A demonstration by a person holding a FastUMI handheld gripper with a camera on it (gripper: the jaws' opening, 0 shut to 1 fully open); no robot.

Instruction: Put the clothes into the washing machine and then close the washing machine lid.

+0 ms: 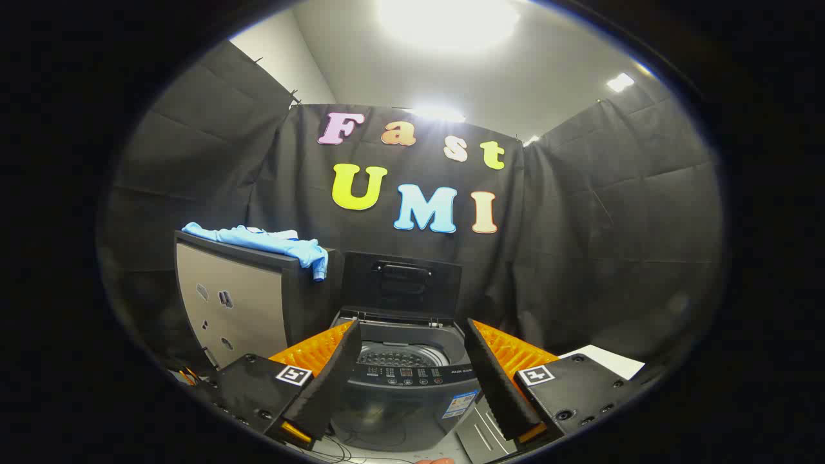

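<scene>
1. Fingers [335, 374] of the tool [412, 335] are spread wide apart, with nothing clamped between them.
2. Between and just beyond the fingers, the washing machine [406, 393] is seen from the front, its control panel [406, 374] facing the tool.
3. The washing machine lid [401, 283] is raised upright at the back, and the perforated drum [399, 356] is exposed below it.
4. Light blue clothes [264, 241] are laid on top of a cabinet [238, 303] standing just beside the machine, on the side of the left finger; one end is draped over the cabinet's corner nearest the lid.
5. The clothes are well apart from the tool and outside the drum.
6. A white sheet [606, 361] is seen beyond the right finger.
</scene>
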